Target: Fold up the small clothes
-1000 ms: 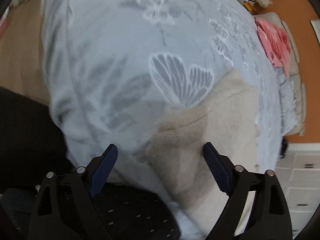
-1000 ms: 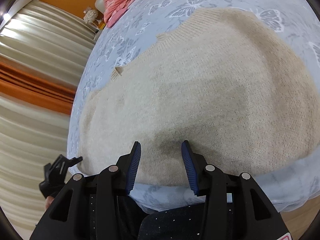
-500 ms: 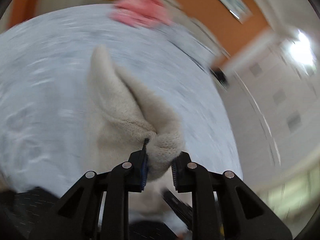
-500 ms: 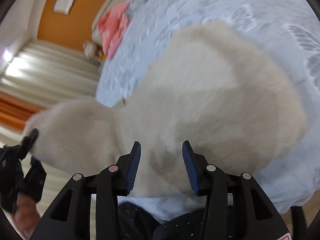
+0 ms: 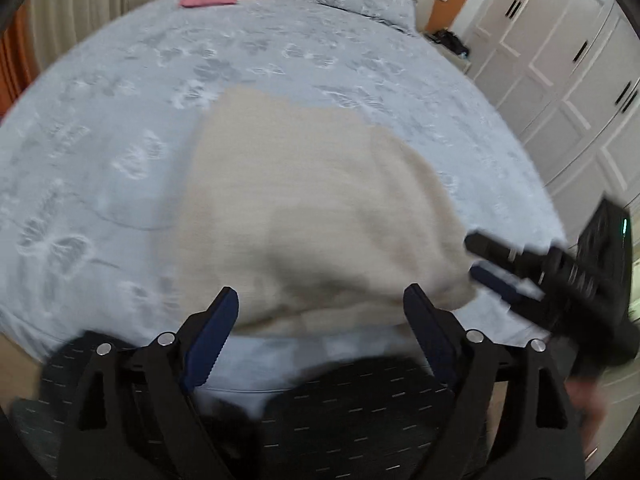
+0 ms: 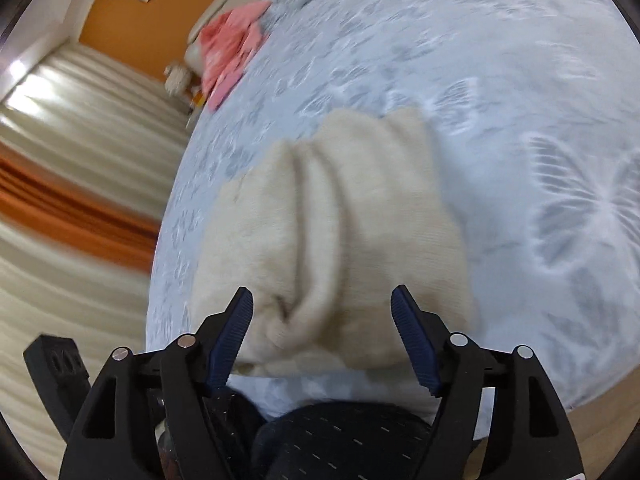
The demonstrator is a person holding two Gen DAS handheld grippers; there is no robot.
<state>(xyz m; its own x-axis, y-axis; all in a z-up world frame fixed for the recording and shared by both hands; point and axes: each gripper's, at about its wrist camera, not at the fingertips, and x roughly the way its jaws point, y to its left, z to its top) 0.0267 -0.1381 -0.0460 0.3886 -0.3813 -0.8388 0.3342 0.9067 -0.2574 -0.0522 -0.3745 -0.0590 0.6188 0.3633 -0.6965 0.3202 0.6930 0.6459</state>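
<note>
Sweater [image 6: 340, 232] lies folded, long axis running away across bed [image 6: 500, 80].

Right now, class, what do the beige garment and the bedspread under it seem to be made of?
Beige garment: probably soft knitted wool or acrylic, matte and fuzzy, in thick rounded folds. Bedspread: likely thin woven cloth, pale blue with printed butterflies; blur hides the weave.
</note>
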